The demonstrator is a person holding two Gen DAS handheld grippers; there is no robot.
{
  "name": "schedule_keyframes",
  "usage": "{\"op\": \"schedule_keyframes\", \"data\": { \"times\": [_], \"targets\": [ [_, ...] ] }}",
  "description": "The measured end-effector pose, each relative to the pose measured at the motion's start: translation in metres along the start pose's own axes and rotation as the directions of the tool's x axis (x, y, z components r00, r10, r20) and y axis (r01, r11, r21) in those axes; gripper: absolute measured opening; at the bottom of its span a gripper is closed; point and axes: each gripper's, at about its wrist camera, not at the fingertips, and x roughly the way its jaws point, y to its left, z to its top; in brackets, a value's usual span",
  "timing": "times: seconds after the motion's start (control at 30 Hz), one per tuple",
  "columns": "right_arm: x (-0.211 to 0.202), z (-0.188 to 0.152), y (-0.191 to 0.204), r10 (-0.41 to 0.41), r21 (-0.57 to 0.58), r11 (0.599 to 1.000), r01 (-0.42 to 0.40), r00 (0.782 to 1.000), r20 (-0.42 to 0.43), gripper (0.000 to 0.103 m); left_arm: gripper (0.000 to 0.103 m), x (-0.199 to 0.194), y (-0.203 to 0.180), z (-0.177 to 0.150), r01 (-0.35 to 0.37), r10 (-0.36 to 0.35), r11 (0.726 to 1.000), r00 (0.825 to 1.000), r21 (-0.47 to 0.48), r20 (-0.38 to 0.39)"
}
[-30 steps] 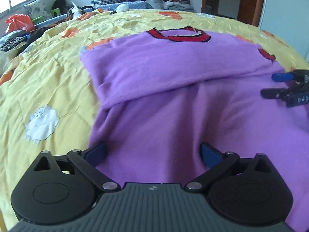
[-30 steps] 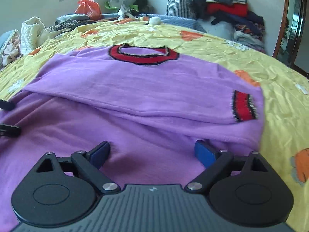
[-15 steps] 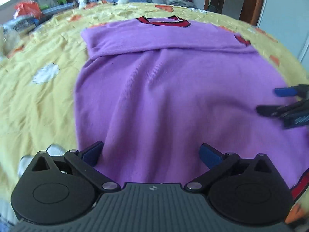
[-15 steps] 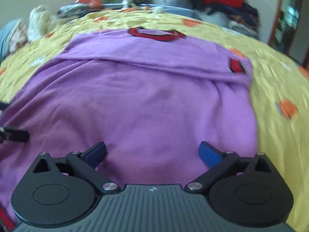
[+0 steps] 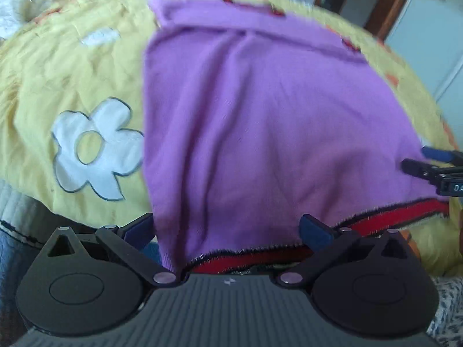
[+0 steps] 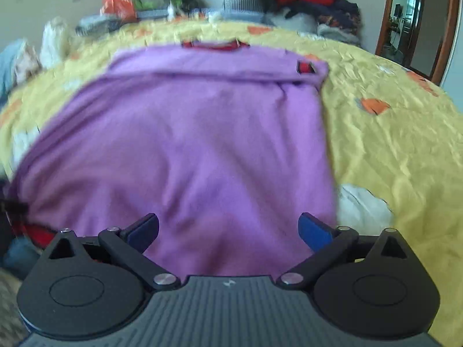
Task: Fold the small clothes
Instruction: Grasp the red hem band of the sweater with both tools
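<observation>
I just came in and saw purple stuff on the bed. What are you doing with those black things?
A person is folding a purple sweater spread on the yellow flowered bedspread. Its sleeves already lie folded across the chest near the red collar. Each hand holds a tool: the left tool and the right tool are both open, empty, and sit at the red bottom hem.

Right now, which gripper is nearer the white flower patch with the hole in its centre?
Left. The left gripper sits at the sweater's hem, just right of the flower patch. The right gripper is across the sweater, at its far side.
</observation>
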Motion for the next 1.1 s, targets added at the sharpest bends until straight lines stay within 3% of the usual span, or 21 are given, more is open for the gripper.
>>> {"op": "schedule_keyframes", "data": {
  "times": [0.03,0.1,0.13,0.2,0.3,0.4,0.5,0.63,0.8,0.9,1.0,1.1],
  "targets": [
    [0.004,0.003,0.004,0.023,-0.007,1.000,-0.023,1.000,0.000,0.103,0.103,0.001,-0.002,-0.002,-0.006,0.005,1.000,1.000,0.019,0.029],
    [0.016,0.008,0.014,0.030,-0.045,0.999,-0.030,1.000,0.005,0.103,0.103,0.014,-0.006,-0.006,-0.011,0.011,0.999,1.000,0.052,-0.014],
    [0.025,0.007,0.018,0.019,-0.078,0.997,-0.021,0.999,-0.026,0.103,0.103,0.016,-0.003,-0.008,0.025,-0.024,0.999,1.000,0.030,-0.019],
    [0.026,0.000,0.015,0.024,-0.110,0.994,-0.026,1.000,-0.020,0.103,0.103,0.017,0.002,-0.013,0.024,-0.023,0.999,0.999,0.029,-0.047],
    [0.012,-0.012,0.002,0.045,-0.121,0.991,-0.048,0.999,-0.031,0.103,0.103,0.005,0.017,-0.024,0.069,-0.069,0.997,0.998,0.026,0.004],
    [-0.002,-0.022,-0.005,0.044,-0.117,0.992,-0.049,0.998,-0.046,0.103,0.103,-0.005,0.032,-0.031,0.070,-0.072,0.997,0.994,0.019,0.082],
    [-0.013,-0.024,-0.015,0.040,-0.073,0.996,-0.042,0.999,-0.017,0.103,0.103,-0.003,0.040,-0.033,0.103,-0.104,0.995,0.990,0.015,0.100],
    [-0.015,-0.023,-0.027,0.024,-0.005,1.000,-0.024,0.999,0.039,0.103,0.089,0.008,0.042,-0.034,0.162,-0.162,0.987,0.985,-0.007,0.055],
    [-0.010,-0.022,-0.027,0.004,0.068,0.998,-0.008,0.999,0.052,0.103,0.079,0.007,0.041,-0.041,0.155,-0.154,0.988,0.987,-0.005,0.052],
    [-0.008,-0.026,-0.020,0.005,0.042,0.999,-0.006,1.000,0.030,0.103,0.079,0.007,0.040,-0.042,0.125,-0.125,0.992,0.992,-0.009,0.035],
    [-0.011,-0.033,-0.011,-0.019,-0.040,0.999,0.021,0.999,0.032,0.103,0.086,0.007,0.041,-0.042,0.080,-0.080,0.996,0.997,-0.038,0.015],
    [-0.018,-0.032,-0.007,0.000,-0.043,0.999,0.003,0.998,0.070,0.103,0.091,0.007,0.040,-0.042,0.050,-0.050,0.997,0.999,-0.058,0.002]
  ]
}}
